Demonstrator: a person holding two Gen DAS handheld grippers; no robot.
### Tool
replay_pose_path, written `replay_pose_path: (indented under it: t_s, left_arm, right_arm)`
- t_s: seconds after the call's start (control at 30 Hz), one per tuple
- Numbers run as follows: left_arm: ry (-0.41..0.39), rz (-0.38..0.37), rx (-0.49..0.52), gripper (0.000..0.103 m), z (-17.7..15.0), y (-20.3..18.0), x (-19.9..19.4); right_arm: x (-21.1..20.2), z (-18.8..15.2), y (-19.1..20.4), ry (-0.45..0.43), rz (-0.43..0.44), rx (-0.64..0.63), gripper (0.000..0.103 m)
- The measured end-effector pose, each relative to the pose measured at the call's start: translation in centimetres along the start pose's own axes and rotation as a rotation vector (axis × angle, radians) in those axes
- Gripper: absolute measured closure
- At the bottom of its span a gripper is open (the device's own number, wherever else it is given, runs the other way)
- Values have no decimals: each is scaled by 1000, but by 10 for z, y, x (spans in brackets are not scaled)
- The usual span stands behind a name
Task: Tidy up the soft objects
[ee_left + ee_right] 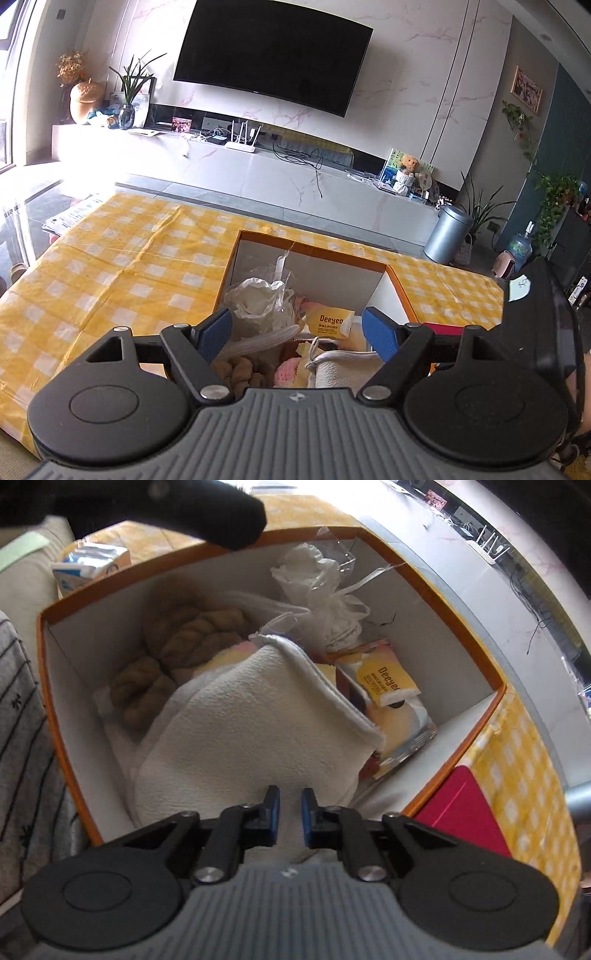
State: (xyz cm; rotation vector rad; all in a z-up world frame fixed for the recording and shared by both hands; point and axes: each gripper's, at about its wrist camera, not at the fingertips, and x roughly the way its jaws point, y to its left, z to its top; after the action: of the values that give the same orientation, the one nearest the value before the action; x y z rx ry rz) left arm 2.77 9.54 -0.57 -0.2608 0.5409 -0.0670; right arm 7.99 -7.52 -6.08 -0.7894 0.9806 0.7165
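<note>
The right gripper [290, 821] pinches the near edge of one white cloth [255, 738] inside the orange box [463, 734]; the left gripper [295, 332] hangs wide open, empty — beside one yellow packet [384, 683], one tan yarn bundle [177, 653], one tied white bag [325, 602]

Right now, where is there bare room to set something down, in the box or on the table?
The box is crowded: towel, brown plush, bag, Deeyeo pack. Only its white floor strip beside the pack is bare. The checked cloth left of the box is open.
</note>
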Motion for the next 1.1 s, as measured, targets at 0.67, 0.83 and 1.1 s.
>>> replay_pose_path:
  t_s: [0.67,0.83,1.1]
  left_arm:
    - [-271,91,173,8,6,-68,-41]
    - [-398,43,228,8,0,-99,-60]
    - [-232,85,181,21,-7,-127,-41]
  right_arm:
    - [-142,-89,-43,-542,-163,621,49]
    - [-141,-121,-47,-595,-178,770,40]
    - [-130,-138,-50,-662,-147,891,26]
